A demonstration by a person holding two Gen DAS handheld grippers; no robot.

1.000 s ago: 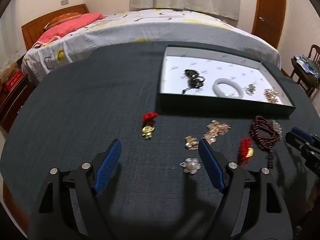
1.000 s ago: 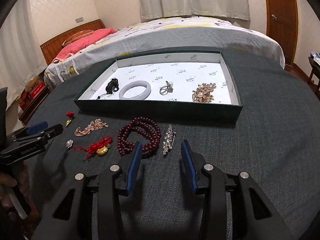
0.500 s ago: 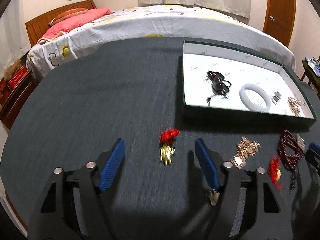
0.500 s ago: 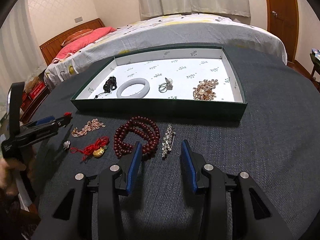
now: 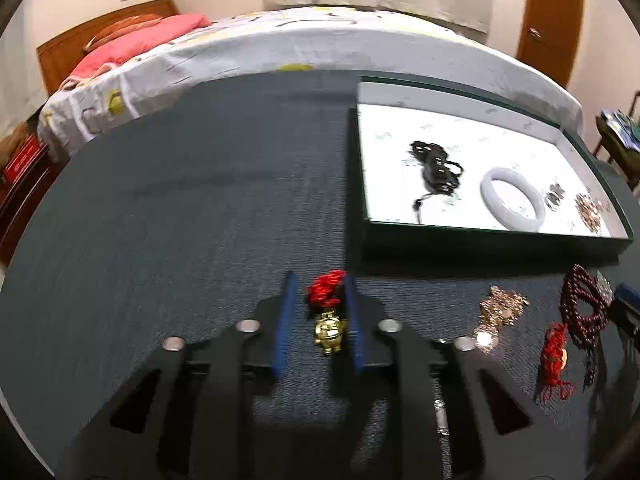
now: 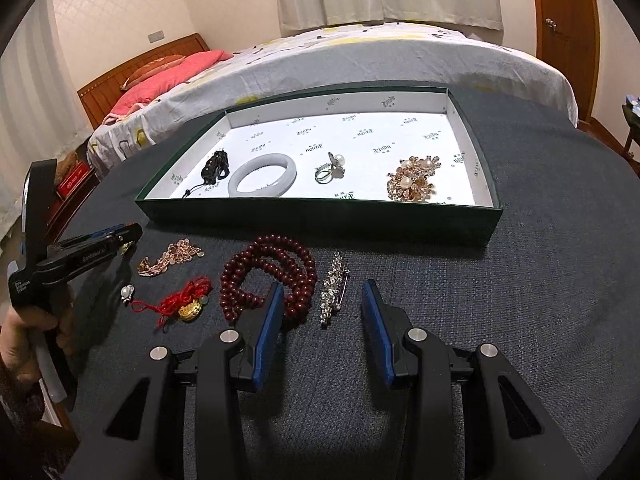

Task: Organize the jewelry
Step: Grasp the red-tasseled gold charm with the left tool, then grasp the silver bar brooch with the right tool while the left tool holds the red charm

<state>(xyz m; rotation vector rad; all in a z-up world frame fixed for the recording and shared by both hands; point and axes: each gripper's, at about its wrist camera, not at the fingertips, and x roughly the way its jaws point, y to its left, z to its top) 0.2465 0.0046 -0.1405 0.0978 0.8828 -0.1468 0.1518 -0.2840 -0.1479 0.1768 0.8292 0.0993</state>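
Note:
A gold charm with a red knot point(image 5: 329, 316) lies on the dark cloth between the fingers of my left gripper point(image 5: 318, 280), whose jaws are half closed around it with a small gap on the left side. My right gripper point(image 6: 322, 304) is open and empty, its fingers either side of a silver brooch point(image 6: 333, 288), with dark red beads point(image 6: 268, 276) by its left finger. The green tray point(image 6: 320, 210) with a white lining holds a black pendant point(image 6: 216, 166), a white bangle point(image 6: 262, 174), a ring point(image 6: 330, 166) and a gold brooch point(image 6: 414, 178).
A rose-gold chain point(image 6: 170, 258), a pearl piece point(image 6: 127, 292) and a second red-corded gold charm point(image 6: 188, 306) lie on the cloth left of the beads. A bed point(image 6: 360, 56) stands behind the table. A wooden door point(image 6: 566, 20) is at the far right.
My left gripper has moved left from the pearl piece to the red-knot gold charm and its jaws have narrowed around it. My right gripper has stayed in place, open.

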